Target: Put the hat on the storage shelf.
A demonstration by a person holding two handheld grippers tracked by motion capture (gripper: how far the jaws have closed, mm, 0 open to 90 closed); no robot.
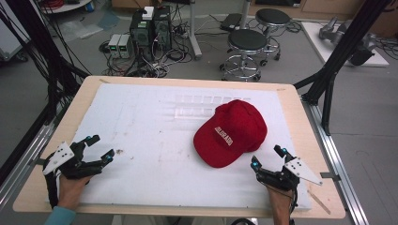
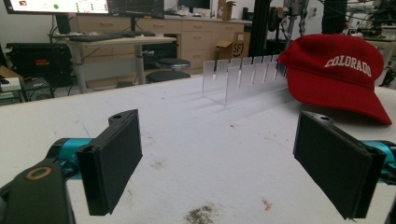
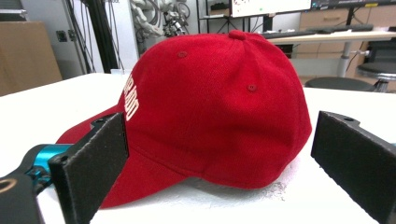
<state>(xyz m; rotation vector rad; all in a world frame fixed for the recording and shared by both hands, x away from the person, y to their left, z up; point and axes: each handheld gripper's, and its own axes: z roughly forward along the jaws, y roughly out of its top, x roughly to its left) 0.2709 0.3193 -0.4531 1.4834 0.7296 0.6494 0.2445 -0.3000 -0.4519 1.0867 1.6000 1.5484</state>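
Cap (image 1: 231, 132): red, white "COLORADO" lettering, brim toward 7 o'clock; lay on white table (image 1: 155, 140), right of centre.
Clear slotted rack (image 1: 199, 105): at cap's 10 o'clock.
Left gripper (image 1: 100, 147): jaws apart, empty.
Right gripper (image 1: 266, 156): jaws apart, at cap's 5 o'clock.

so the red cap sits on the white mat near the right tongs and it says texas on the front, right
Not quite. The red cap does sit on the white mat near the right tongs, but its lettering reads COLORADO, not Texas. The left gripper view shows the word plainly.
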